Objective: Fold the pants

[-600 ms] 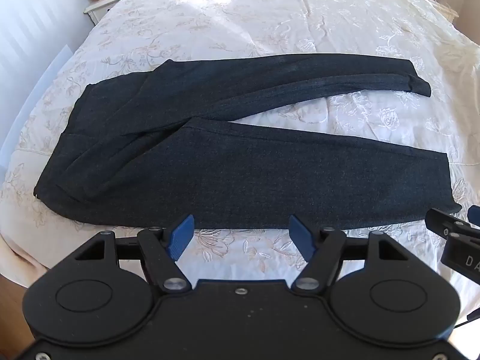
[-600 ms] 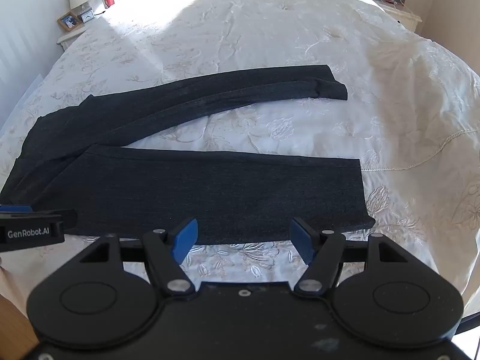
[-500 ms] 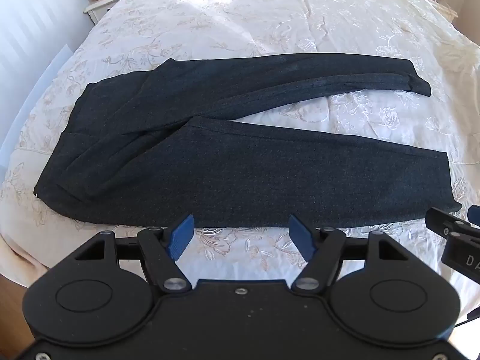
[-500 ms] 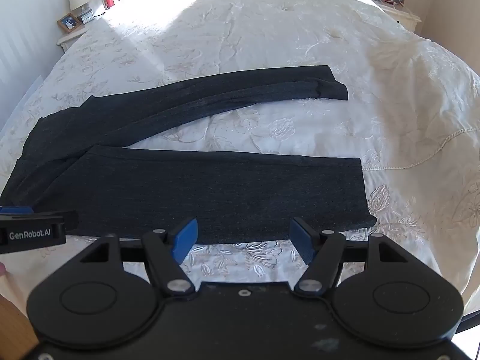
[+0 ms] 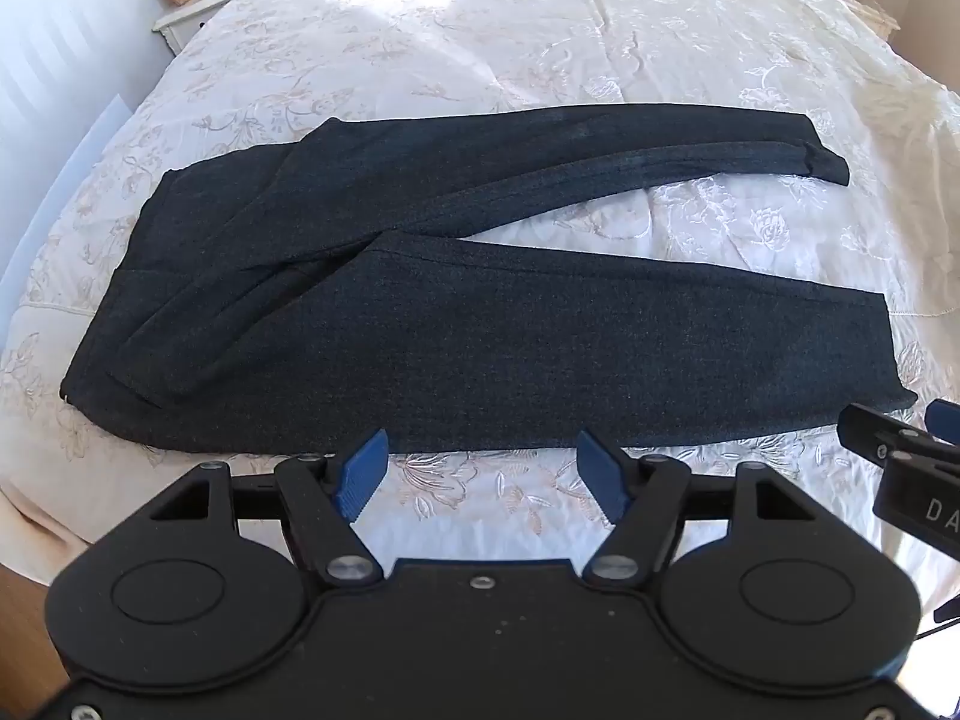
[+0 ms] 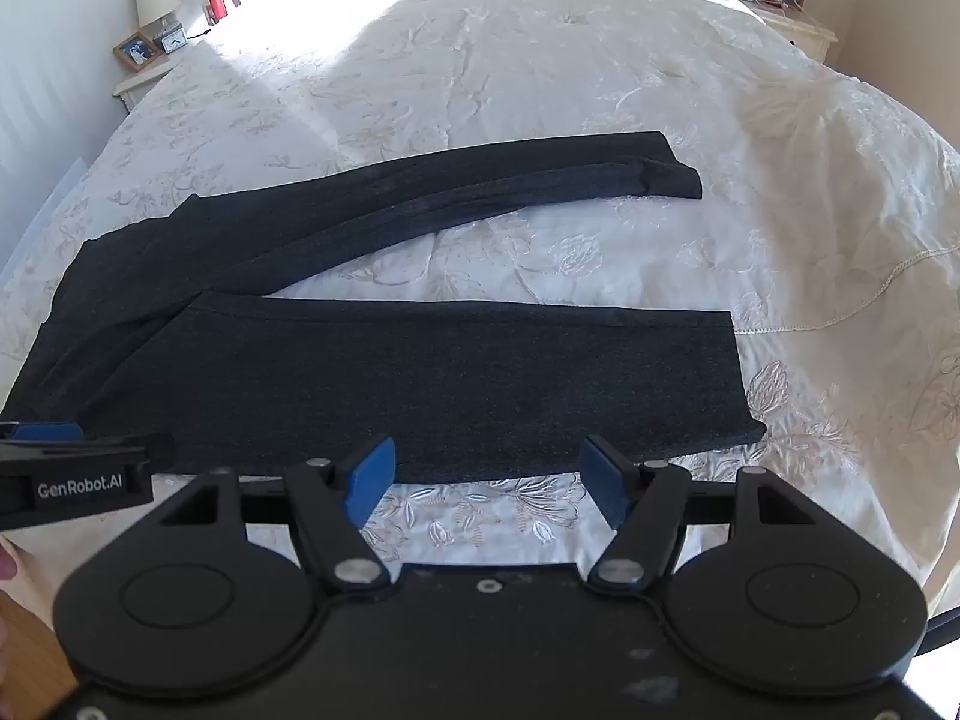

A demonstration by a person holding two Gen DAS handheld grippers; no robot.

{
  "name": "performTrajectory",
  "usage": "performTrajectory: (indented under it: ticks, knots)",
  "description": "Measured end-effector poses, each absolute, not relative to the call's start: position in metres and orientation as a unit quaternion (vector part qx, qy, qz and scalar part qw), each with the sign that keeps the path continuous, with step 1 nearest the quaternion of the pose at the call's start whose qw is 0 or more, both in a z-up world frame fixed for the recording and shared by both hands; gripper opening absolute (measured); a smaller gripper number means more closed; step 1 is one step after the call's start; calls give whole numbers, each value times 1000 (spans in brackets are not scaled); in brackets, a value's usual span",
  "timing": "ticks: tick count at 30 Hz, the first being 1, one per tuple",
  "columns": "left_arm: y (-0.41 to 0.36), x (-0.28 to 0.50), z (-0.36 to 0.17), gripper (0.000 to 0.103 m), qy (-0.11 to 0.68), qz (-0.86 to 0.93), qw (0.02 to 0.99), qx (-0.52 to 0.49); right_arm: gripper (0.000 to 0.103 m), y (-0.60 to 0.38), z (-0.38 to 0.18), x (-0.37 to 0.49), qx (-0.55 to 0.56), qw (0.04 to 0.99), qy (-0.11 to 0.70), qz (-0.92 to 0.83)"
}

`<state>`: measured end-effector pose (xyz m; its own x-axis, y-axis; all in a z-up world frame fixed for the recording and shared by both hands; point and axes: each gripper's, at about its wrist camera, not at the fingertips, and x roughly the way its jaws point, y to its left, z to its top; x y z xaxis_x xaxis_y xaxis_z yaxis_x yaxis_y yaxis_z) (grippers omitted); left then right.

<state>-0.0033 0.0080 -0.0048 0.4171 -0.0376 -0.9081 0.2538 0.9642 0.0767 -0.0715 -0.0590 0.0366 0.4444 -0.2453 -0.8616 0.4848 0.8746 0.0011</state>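
Dark grey pants (image 5: 480, 330) lie flat on the bed, waist at the left, both legs spread apart toward the right; they also show in the right wrist view (image 6: 420, 372). My left gripper (image 5: 483, 471) is open and empty, just in front of the near leg's lower edge around its middle. My right gripper (image 6: 489, 477) is open and empty, just in front of the near leg close to its cuff (image 6: 735, 384). The far leg's cuff (image 6: 678, 177) lies further up the bed.
The bed wears a cream embroidered cover (image 5: 540, 48). A nightstand (image 6: 141, 81) with a lamp, clock and photo frame stands at the far left, another nightstand (image 6: 792, 21) at the far right. The bed's near edge runs just below the grippers.
Both grippers have moved slightly forward toward the near leg's edge. The pants have not moved.
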Motion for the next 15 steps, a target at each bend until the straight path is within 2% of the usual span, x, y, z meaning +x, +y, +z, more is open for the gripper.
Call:
performTrajectory:
  ticks: [15]
  knots:
    - [20, 5, -4, 71, 538, -95, 831, 102, 69, -43, 33, -71, 133, 840, 469, -238]
